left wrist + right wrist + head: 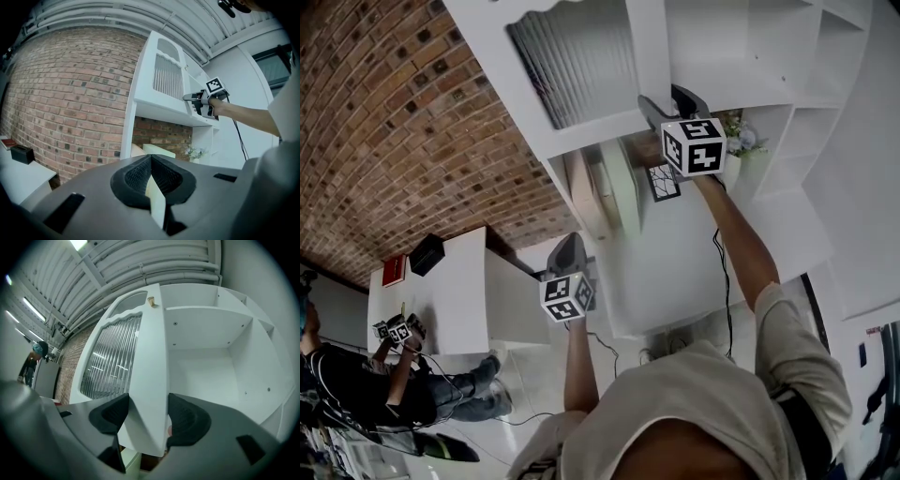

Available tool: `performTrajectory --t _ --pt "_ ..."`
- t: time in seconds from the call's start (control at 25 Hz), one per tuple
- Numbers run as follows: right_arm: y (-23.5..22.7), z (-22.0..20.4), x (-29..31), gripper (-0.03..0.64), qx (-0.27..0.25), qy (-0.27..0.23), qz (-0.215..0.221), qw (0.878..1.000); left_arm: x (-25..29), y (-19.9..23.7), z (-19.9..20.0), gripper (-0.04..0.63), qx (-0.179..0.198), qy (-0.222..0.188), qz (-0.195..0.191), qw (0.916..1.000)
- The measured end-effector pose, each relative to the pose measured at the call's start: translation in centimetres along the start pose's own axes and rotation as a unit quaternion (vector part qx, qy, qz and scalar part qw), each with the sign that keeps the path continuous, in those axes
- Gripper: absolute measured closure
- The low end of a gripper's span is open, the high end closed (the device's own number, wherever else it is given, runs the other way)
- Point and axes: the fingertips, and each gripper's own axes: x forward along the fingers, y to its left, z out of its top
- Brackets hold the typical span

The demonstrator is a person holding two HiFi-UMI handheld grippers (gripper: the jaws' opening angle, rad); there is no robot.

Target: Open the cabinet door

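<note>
**Door edge clamped**

White cabinet (pixel 206 333) with its upper door (pixel 150 362) swung partly out, a ribbed glass panel in it. Right gripper (pixel 148 411) is clenched on the door's free edge near the bottom corner, a pad on each face. Left gripper (pixel 151 176) is closed on nothing and held lower, clear of the cabinet.

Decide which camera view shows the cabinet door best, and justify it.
The right gripper view: the cabinet door is close up, its ribbed pane clear and its edge in the right gripper. The head view shows the door at a slant. The left gripper view shows it small and far off.
</note>
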Motion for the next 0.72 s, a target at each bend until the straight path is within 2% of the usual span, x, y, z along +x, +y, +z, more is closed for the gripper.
performTrajectory --t 0.16,0.48,0.72 --pt "0.6 0.4 -1.8 0.342 -0.009 -0.015 -0.012 1.0 -0.6 0.2 -0.2 0.569 -0.006 -0.001 -0.001 1.0" --pt "1.9 1.2 -4.7 0.356 -0.01 -0.009 -0.005 1.0 -2.3 -1.3 -0.8 0.569 -0.009 0.004 -0.022 0.9997" --pt "2.8 1.6 -8.2 0.406 -0.011 -0.011 -0.003 1.0 -4.5 -2.4 -2.1 0.569 -0.012 0.008 -0.037 0.9992"
